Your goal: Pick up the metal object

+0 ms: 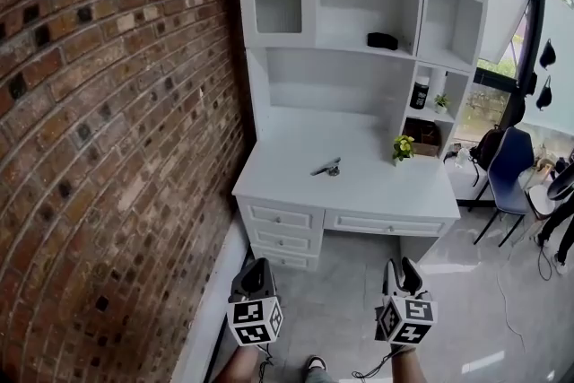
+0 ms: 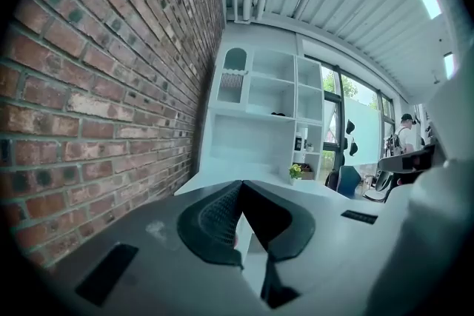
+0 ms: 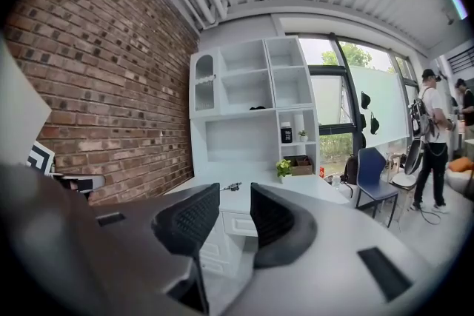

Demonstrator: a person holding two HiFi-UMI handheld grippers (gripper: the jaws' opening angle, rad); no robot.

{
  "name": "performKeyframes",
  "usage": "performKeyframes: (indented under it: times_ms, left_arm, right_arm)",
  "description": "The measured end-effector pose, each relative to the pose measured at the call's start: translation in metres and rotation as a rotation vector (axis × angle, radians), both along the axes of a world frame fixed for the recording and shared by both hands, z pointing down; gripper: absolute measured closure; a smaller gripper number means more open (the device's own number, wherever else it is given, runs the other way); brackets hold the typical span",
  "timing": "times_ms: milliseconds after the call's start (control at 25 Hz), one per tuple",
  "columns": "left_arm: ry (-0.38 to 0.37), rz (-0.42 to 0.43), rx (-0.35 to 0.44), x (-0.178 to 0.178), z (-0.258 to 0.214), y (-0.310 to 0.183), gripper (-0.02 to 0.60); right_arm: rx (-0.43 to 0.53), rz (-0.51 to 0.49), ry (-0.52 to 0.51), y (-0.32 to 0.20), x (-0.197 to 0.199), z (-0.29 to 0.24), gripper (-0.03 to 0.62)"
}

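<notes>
On white desk (image 1: 381,186), metal object (image 1: 326,167), lying diagonally

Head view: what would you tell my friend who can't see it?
A dark metal object lies on a white desk with drawers and shelves, beside a red brick wall. The shut left tool and open right tool hang above the grey floor, away from the desk.

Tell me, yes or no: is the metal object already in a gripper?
No, the metal object lies on the white desk, while the left gripper and right gripper hang over the floor short of it.
</notes>
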State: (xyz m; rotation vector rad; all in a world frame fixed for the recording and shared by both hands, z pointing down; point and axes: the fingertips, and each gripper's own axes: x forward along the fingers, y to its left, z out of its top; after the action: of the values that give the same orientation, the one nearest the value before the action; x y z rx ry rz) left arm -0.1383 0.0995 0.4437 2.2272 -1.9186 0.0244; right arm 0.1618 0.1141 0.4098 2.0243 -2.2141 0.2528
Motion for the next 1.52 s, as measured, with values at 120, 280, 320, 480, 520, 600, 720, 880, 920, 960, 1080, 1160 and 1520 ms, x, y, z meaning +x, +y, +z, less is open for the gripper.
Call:
performKeyframes:
  times_ms: [120,280,320,480,520,600,720,880,920,960,1080,1160,1520]
  left_arm:
    - [-0.005,-0.011,-0.002,0.012,-0.001,-0.028,0.57]
    - [-0.018,-0.017,0.006,0.03,-0.006,-0.062,0.569]
    - [-0.022,-0.017,0.008,0.034,-0.008,-0.069,0.57]
    - [-0.036,-0.027,0.007,0.045,-0.009,-0.094,0.569]
    - [-0.039,-0.03,0.005,0.048,-0.009,-0.1,0.569]
    - [-0.048,-0.031,0.002,0.053,-0.01,-0.109,0.569]
    - [-0.073,-0.031,0.003,0.057,-0.013,-0.119,0.57]
    - [-0.087,-0.034,0.005,0.058,-0.014,-0.131,0.57]
    - [-0.087,-0.034,0.003,0.059,-0.013,-0.134,0.569]
    - [-0.085,-0.032,0.001,0.059,-0.011,-0.137,0.569]
    - [-0.082,-0.025,-0.011,0.061,-0.004,-0.147,0.569]
    - [-0.077,-0.021,-0.017,0.061,0.0,-0.156,0.569]
    - [-0.046,0.009,-0.002,0.067,0.003,-0.237,0.569]
  right_arm:
    - [0.002,-0.012,-0.004,-0.031,0.012,-0.001,0.464]
    - [0.001,-0.022,-0.016,-0.068,0.03,0.001,0.464]
    - [0.0,-0.024,-0.019,-0.076,0.034,0.001,0.464]
    - [0.0,-0.031,-0.033,-0.104,0.048,0.002,0.464]
    - [0.0,-0.032,-0.038,-0.11,0.051,0.003,0.464]
    - [0.001,-0.033,-0.046,-0.12,0.058,0.003,0.464]
    - [-0.003,-0.033,-0.064,-0.133,0.065,0.006,0.465]
    - [-0.012,-0.024,-0.085,-0.143,0.07,0.013,0.465]
    - [-0.016,-0.023,-0.087,-0.145,0.071,0.015,0.465]
    - [-0.021,-0.024,-0.088,-0.148,0.071,0.018,0.465]
    - [-0.034,-0.029,-0.086,-0.157,0.068,0.024,0.465]
    - [-0.037,-0.031,-0.082,-0.165,0.066,0.026,0.465]
    - [-0.033,-0.016,-0.058,-0.231,0.066,0.027,0.465]
